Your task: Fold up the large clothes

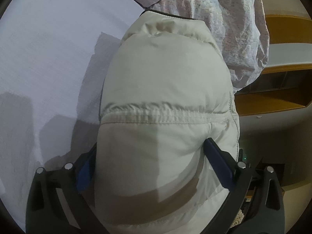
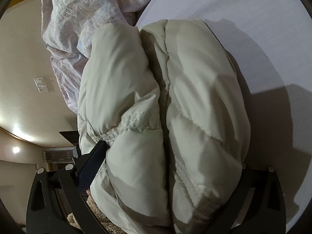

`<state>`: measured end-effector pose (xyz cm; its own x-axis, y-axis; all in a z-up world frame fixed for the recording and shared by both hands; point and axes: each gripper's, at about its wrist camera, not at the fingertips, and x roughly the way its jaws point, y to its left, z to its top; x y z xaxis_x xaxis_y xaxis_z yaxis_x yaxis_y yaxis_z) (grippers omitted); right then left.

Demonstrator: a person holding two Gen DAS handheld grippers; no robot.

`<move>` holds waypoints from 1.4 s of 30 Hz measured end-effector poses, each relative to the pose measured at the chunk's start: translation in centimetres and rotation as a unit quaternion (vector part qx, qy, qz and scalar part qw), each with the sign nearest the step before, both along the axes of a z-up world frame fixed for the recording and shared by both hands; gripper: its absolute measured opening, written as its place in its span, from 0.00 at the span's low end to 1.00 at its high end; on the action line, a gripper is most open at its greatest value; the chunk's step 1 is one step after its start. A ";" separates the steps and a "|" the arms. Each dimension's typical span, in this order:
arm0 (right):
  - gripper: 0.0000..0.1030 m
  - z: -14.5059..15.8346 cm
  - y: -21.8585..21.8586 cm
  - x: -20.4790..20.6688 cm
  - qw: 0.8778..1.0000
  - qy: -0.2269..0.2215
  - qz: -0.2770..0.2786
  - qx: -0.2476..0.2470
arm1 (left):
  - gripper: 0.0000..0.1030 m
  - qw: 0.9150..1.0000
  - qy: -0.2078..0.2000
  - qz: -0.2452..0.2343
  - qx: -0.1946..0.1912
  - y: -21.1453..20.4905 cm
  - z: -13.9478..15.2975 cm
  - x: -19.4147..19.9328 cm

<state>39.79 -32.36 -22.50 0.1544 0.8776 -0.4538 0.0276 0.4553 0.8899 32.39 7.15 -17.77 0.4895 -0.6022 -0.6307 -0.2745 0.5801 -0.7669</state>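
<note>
A cream puffy quilted jacket (image 1: 165, 89) lies bunched on a white bed sheet (image 1: 48, 58). My left gripper (image 1: 150, 154) is shut on a thick fold of the jacket, its blue-padded fingers (image 1: 214, 156) pressing into both sides. In the right wrist view the same jacket (image 2: 156, 97) shows as two padded folds side by side. My right gripper (image 2: 171, 156) is shut on this bundle. Its left finger (image 2: 93, 156) shows; the right finger is mostly hidden under the fabric.
A crumpled pinkish patterned blanket (image 1: 224, 19) lies beyond the jacket and also shows in the right wrist view (image 2: 78, 19). Wooden shelves (image 1: 273, 89) stand to the right. A beige wall with a switch plate (image 2: 41, 85) is at the left.
</note>
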 end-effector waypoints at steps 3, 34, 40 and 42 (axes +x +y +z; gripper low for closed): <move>0.88 0.2 0.0 -0.3 1.000 -0.006 -0.002 0.002 | 0.91 1.000 -0.001 -0.005 0.000 0.0 0.3 0.1; 0.50 8.2 13.8 4.0 0.992 -0.109 0.051 0.042 | 0.73 0.993 -0.086 0.059 0.046 11.9 6.9 -0.3; 0.49 8.3 16.1 5.1 0.992 -0.112 0.056 0.026 | 0.73 0.992 -0.085 0.069 0.056 14.2 6.6 0.5; 0.49 7.7 16.6 5.4 0.993 -0.109 0.055 0.008 | 0.73 0.993 -0.076 0.068 0.066 14.6 6.1 1.1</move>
